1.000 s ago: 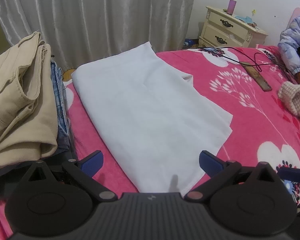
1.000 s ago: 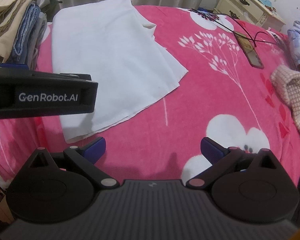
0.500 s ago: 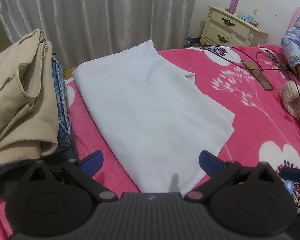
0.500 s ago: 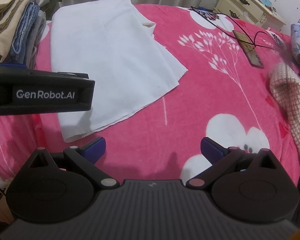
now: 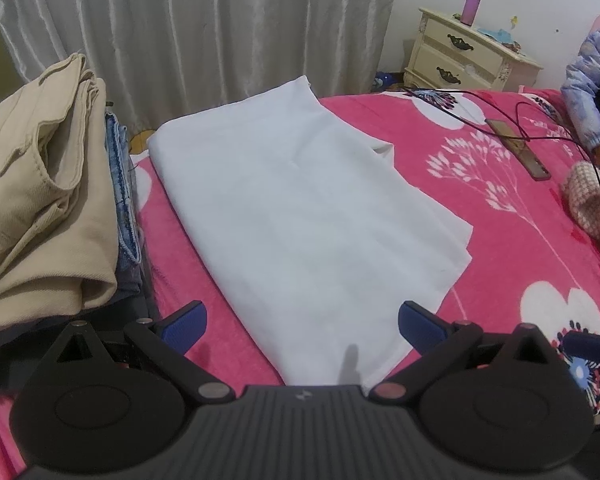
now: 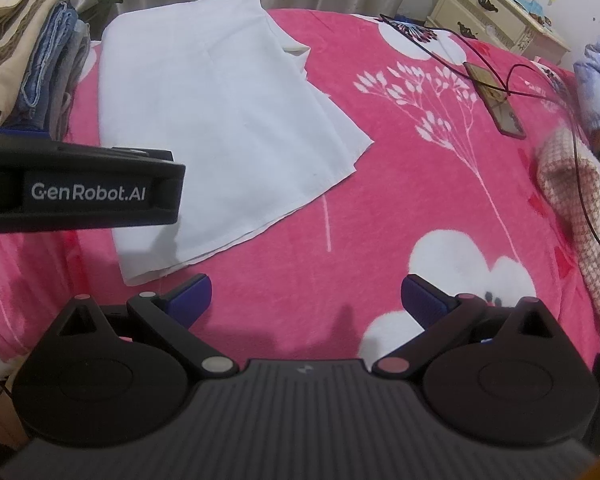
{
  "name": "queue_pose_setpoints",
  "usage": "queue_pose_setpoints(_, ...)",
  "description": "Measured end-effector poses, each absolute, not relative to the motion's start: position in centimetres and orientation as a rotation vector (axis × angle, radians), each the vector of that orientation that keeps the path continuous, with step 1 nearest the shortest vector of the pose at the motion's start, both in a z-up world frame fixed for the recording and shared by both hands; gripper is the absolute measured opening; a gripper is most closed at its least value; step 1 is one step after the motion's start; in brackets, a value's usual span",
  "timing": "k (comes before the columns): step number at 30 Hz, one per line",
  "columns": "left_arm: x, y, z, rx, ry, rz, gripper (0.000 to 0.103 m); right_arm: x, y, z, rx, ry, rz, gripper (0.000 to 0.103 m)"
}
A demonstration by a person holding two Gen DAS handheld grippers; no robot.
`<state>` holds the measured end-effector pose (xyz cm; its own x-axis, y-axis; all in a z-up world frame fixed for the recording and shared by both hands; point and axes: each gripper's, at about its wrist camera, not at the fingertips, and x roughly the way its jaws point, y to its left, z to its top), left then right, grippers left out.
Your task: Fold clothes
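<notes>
Hovering over the white garment (image 5: 300, 216), your left gripper (image 5: 302, 322) has its fingers spread wide, holding nothing. The garment lies flat on the pink blanket (image 6: 400, 208), its near hem just beyond those tips. Right gripper (image 6: 306, 294) is also wide open and empty, over bare blanket right of the cloth. Take both near corners, pinching all layers, then fold away toward the curtain (image 5: 204, 28). Keep clear of the folded stack (image 5: 44, 200).

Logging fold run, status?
Left gripper open, right gripper open, both empty. Folded white cloth garment flat on pink floral blanket. Nothing in the way.
</notes>
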<state>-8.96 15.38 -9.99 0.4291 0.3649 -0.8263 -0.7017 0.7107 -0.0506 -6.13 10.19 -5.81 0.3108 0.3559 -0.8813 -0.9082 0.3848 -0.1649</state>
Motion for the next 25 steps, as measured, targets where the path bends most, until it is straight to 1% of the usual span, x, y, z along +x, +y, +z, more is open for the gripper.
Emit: queue_pose_setpoints(25,-8.89,15.48,-10.22,-0.426,0.914,0.692,0.102,-6.03,10.30,-5.92,-0.777,0.871,0.944,0.101)
